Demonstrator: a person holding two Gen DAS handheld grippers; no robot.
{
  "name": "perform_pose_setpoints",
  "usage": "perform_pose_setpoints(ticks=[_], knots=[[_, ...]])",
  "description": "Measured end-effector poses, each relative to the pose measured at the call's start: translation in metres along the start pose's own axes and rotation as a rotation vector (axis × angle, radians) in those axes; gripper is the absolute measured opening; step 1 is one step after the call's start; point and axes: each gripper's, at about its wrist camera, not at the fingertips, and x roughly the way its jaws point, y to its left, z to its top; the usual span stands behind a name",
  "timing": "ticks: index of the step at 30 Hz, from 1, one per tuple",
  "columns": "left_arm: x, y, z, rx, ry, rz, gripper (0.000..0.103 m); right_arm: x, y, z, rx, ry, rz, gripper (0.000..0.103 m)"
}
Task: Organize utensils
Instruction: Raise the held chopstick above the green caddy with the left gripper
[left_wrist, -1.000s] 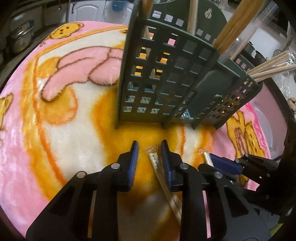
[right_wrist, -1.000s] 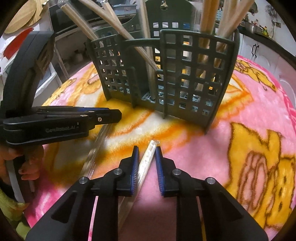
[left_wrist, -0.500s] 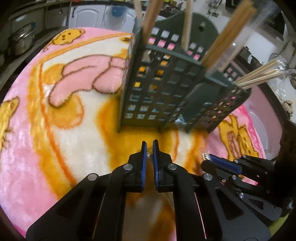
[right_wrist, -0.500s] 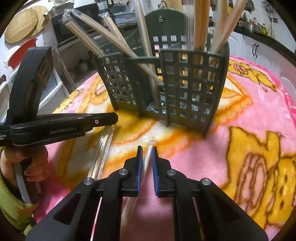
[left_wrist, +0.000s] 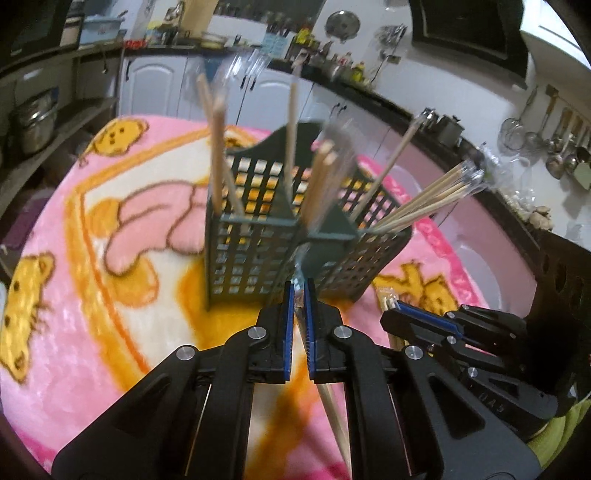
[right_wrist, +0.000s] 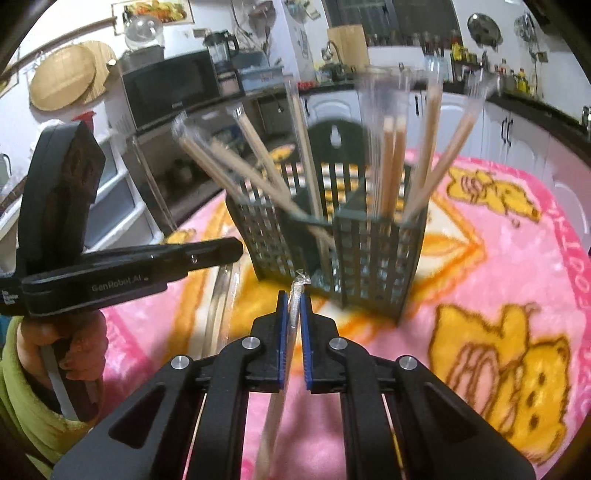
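Observation:
A dark green slotted utensil holder (left_wrist: 280, 243) stands on the pink blanket and holds several wrapped chopstick pairs; it also shows in the right wrist view (right_wrist: 343, 254). My left gripper (left_wrist: 299, 295) is shut on a plastic-wrapped chopstick pair (left_wrist: 332, 410) and holds it above the blanket, just in front of the holder. My right gripper (right_wrist: 293, 302) is shut on another wrapped chopstick pair (right_wrist: 295, 295), also lifted, close to the holder's base. The right gripper shows at the lower right in the left wrist view (left_wrist: 406, 314). The left gripper shows at the left in the right wrist view (right_wrist: 221, 251).
The pink cartoon blanket (left_wrist: 74, 295) covers a round table. Kitchen cabinets (left_wrist: 155, 88), a microwave (right_wrist: 170, 88) and hanging pots ring the table. A person's hand in a green sleeve (right_wrist: 48, 369) holds the left gripper.
Both grippers closed on their wrapped chopstick pairs and lifted them off the blanket. Both views pulled up and back, so the holder looks smaller and its tops show.

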Motion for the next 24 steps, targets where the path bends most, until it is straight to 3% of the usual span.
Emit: perform_pose_setpoints(ticks=[24], knots=[[-0.050, -0.047, 0.052, 0.108, -0.178, -0.084, 0.001, -0.072, 0.003, 0.058, -0.046, -0.273, -0.046, 0.006]])
